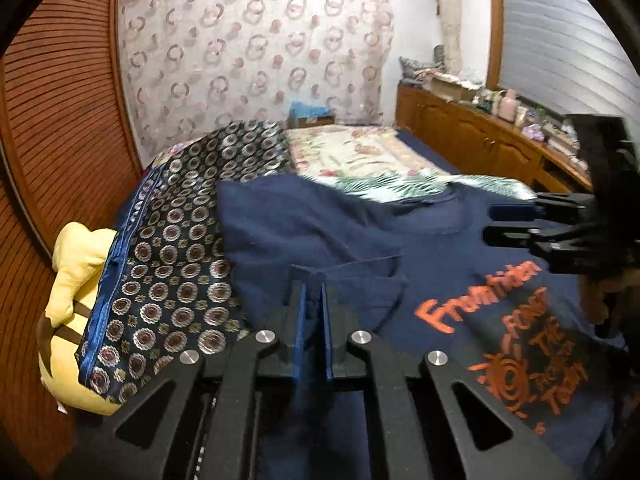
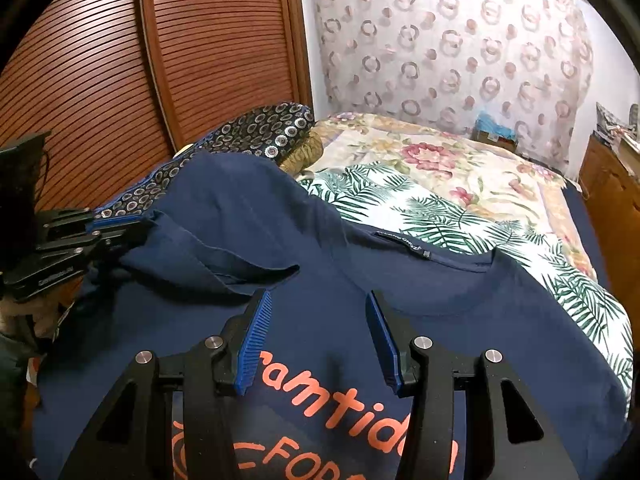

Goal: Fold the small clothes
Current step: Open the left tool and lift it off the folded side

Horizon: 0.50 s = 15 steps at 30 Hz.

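A navy T-shirt [image 2: 460, 320] with orange lettering lies front up on the bed, collar towards the far side. Its sleeve [image 2: 224, 264] is folded over onto the chest. My left gripper [image 1: 313, 292] is shut on the sleeve's edge, with navy cloth pinched between its blue pads. In the right wrist view the left gripper [image 2: 134, 226] comes in from the left at that same sleeve. My right gripper [image 2: 316, 320] is open above the shirt's chest, just below the collar, with nothing between its fingers. In the left wrist view the right gripper [image 1: 496, 222] comes in from the right over the shirt [image 1: 320, 220].
A dark patterned cloth [image 1: 172, 260] and a yellow soft toy [image 1: 76, 280] lie left of the shirt. A leaf-print cloth [image 2: 460, 216] and a floral blanket [image 2: 440, 152] lie beyond the collar. Louvred wooden doors [image 2: 160, 60] stand at the left, a cluttered wooden cabinet [image 1: 480, 136] at the right.
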Available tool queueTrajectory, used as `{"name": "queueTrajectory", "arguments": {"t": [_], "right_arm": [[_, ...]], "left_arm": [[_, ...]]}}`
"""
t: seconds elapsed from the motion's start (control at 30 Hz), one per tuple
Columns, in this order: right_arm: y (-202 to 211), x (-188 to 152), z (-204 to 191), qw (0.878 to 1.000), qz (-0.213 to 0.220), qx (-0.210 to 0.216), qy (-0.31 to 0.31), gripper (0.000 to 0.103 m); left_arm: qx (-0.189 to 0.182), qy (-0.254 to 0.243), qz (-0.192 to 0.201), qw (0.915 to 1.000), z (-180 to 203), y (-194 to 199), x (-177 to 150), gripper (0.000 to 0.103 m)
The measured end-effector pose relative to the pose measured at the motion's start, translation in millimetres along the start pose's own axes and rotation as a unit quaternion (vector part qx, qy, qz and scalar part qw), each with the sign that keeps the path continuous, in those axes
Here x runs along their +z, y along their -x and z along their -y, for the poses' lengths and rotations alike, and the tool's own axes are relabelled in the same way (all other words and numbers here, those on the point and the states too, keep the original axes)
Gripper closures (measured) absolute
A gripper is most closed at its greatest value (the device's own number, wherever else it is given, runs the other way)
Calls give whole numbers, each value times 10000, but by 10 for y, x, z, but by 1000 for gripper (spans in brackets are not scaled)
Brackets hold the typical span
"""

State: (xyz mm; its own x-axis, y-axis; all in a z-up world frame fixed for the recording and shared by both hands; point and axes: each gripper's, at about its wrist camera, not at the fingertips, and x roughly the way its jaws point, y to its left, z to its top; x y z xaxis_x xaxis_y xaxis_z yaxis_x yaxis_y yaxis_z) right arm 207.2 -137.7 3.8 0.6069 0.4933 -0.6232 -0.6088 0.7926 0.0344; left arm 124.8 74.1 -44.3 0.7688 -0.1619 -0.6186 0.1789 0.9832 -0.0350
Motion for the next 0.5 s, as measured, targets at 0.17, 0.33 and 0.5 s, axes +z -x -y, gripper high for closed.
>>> {"name": "queueTrajectory", "arguments": {"t": [0.17, 0.33, 0.5], "right_arm": [[78, -27, 40, 10000, 75, 10, -40, 52], [106, -76, 20, 10000, 56, 1, -19, 52], [146, -97, 12, 10000, 28, 7, -2, 52]], "left_arm": [[-314, -162, 118, 9993, 268, 245, -88, 95], [-428, -128, 42, 9990, 385, 335, -257, 94], [-348, -133, 87, 9993, 439, 419, -352, 79]]}}
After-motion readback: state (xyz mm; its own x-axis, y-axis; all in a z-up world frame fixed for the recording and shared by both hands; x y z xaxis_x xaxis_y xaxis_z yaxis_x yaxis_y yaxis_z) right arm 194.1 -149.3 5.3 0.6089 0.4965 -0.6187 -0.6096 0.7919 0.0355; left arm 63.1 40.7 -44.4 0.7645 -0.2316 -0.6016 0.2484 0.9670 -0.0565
